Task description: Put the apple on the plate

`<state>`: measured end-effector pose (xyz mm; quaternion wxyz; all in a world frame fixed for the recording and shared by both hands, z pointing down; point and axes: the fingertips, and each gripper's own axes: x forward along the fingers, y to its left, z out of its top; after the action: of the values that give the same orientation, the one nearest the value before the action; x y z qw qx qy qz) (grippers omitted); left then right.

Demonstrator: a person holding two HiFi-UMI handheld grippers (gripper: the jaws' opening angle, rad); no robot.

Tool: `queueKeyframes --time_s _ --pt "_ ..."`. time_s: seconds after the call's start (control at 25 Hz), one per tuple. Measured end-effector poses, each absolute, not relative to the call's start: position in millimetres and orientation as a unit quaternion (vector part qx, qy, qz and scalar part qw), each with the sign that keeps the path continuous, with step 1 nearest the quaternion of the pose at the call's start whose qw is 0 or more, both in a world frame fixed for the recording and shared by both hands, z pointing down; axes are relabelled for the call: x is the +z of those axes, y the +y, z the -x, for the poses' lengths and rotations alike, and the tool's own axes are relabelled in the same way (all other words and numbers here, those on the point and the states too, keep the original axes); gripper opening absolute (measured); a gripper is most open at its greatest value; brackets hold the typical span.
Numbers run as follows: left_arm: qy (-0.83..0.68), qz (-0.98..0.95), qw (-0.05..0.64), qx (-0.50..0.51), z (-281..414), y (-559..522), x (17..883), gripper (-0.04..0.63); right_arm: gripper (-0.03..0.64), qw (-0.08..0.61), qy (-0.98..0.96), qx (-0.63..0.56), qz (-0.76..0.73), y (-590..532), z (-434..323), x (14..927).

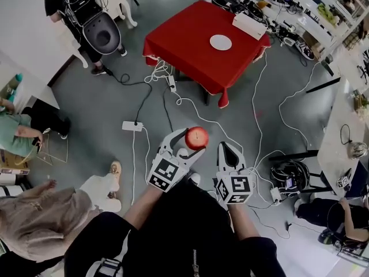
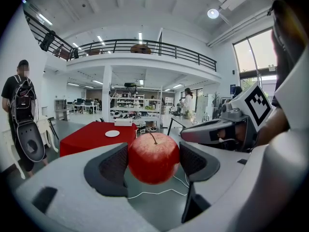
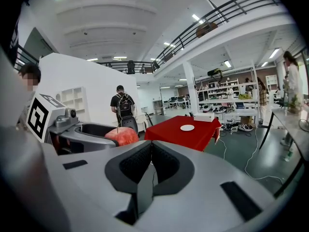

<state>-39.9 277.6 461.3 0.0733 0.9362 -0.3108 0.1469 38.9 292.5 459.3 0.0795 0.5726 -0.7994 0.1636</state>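
A red apple [image 1: 196,137] [image 2: 153,158] is clamped between the black pads of my left gripper [image 1: 190,142] [image 2: 153,161], held in the air well short of the table. The white plate [image 1: 221,42] [image 2: 112,133] [image 3: 187,127] lies near the middle of a table with a red cloth [image 1: 190,48] [image 2: 94,135] [image 3: 186,134], some metres ahead. My right gripper [image 1: 229,150] [image 3: 151,162] hangs beside the left, its jaws pressed together with nothing between them. The right gripper view catches the apple [image 3: 121,136] at its left.
A white box [image 1: 249,25] sits at the table's far right edge. White and black cables [image 1: 173,100] and a power strip [image 1: 132,126] trail over the grey floor between me and the table. A person with a backpack [image 1: 86,16] stands at the left; cluttered desks [image 1: 300,16] line the right.
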Motion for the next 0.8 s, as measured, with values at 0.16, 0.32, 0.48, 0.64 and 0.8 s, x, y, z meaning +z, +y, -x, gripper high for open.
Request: queueKeyframes --time_s 0.16,0.32,0.48,0.64,0.8 --pt "-0.311 -0.936 0.071 0.147 35.6 278.6 460.5 0.328 0.012 0.076 -0.8 0.164 -0.572 293.9 -42.0 458.8" --pt "-0.311 -0.936 0.07 0.148 35.2 279.1 459.9 0.328 0.012 0.075 -0.801 0.165 -0.571 295.6 -41.7 458.6" --pt "-0.31 -0.937 0.068 0.148 33.0 281.3 457.3 0.328 0.012 0.074 -0.802 0.162 -0.571 296.6 -43.0 456.0" --pt "-0.309 -0.937 0.068 0.149 32.4 281.5 456.8 0.328 0.012 0.072 -0.801 0.16 -0.572 296.5 -44.3 454.4" --pt "-0.309 -0.937 0.07 0.15 34.0 280.1 460.1 0.328 0.012 0.075 -0.802 0.16 -0.571 296.2 -42.3 456.9"
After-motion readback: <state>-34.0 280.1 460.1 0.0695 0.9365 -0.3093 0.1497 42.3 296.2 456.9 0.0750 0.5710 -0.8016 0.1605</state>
